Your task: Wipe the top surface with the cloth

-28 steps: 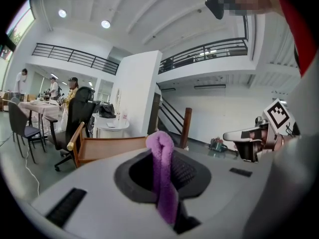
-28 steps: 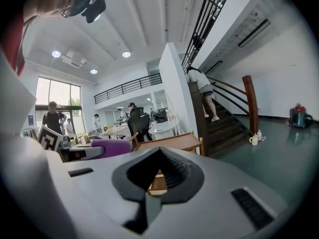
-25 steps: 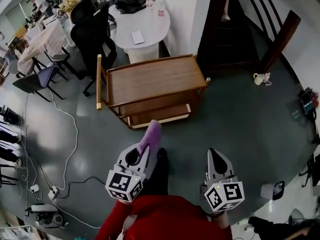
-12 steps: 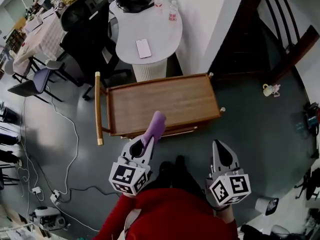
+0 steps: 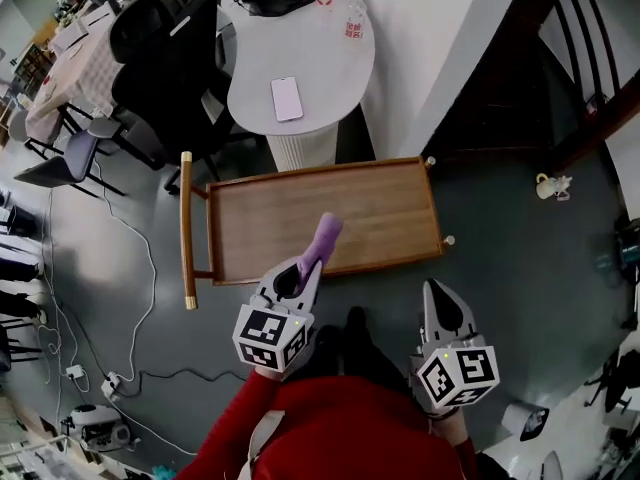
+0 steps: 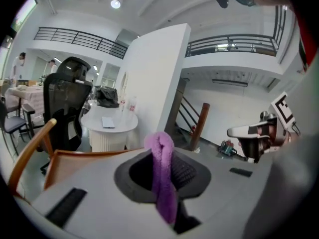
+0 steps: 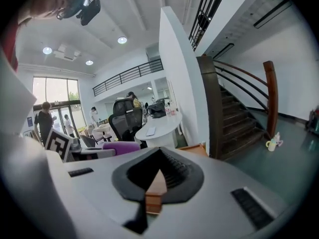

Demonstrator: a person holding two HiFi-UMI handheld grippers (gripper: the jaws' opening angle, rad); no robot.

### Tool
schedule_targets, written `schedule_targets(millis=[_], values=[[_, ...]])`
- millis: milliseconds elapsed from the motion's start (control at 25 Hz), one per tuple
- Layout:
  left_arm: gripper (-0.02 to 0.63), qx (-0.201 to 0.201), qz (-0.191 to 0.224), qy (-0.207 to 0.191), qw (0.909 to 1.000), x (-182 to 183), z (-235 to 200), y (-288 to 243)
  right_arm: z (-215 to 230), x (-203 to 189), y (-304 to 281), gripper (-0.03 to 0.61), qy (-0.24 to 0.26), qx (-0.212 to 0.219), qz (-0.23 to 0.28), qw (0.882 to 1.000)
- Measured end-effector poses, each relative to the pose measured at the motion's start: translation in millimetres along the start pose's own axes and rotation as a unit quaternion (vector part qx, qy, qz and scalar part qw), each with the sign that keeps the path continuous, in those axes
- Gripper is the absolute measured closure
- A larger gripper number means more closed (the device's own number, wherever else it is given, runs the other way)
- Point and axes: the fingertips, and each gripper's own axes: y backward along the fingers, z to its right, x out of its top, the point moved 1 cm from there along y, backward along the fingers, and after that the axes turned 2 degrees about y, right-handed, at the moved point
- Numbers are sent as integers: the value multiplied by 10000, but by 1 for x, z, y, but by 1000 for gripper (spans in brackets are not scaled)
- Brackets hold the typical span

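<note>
The small purple fleecy cloth (image 5: 326, 236) is pinched in the left gripper (image 5: 305, 268). In the left gripper view its jaws are clamped on the cloth's lower part, and a folded hump stands up past their tips. From the head view the free end reaches over the near edge of the brown wooden cart's top surface (image 5: 370, 203), about midway along that edge. Whether it touches the wood cannot be told.

The right gripper (image 5: 440, 310) hangs well apart, off the cart's near right corner, its jaws pressed together on nothing.

The cloth looks light, soft and limp, so it should fold rather than push, and a hold low on the bundle leaves a floppy tip. A grip nearer the hump would likely press more fleece flat on the wood. It is neither slippery nor fragile, but the raised rim round the top may snag it at the edges.
</note>
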Motion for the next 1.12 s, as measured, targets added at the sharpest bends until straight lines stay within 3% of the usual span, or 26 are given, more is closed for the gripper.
schedule_targets(millis=[160, 320, 440, 680, 800, 920, 1120], values=[[561, -683, 118, 16, 9976, 37, 29, -100, 38, 4, -5, 575, -147, -242, -52, 9996], [562, -1074, -131, 140, 9940, 50, 72, -207, 76, 12, -13, 575, -174, -401, -70, 9990], [561, -1070, -447, 154, 9931, 41, 94, -260, 95, 16, -23, 575, -101, -387, -125, 9991], [563, -881, -1091, 203, 9899, 8, 102, -302, 121, 21, -35, 575, -330, -503, -368, 9975], [561, -664, -1439, 443, 9864, -10, 81, -327, 119, 21, -56, 575, -341, -355, -653, 9967], [563, -150, -1741, 436, 9836, -32, 29, -344, 108, 17, -93, 575, -270, -17, -964, 9950], [563, 1123, -1840, 613, 9746, -53, -113, -264, 58, 10, -139, 575, -98, 773, -1248, 9891]])
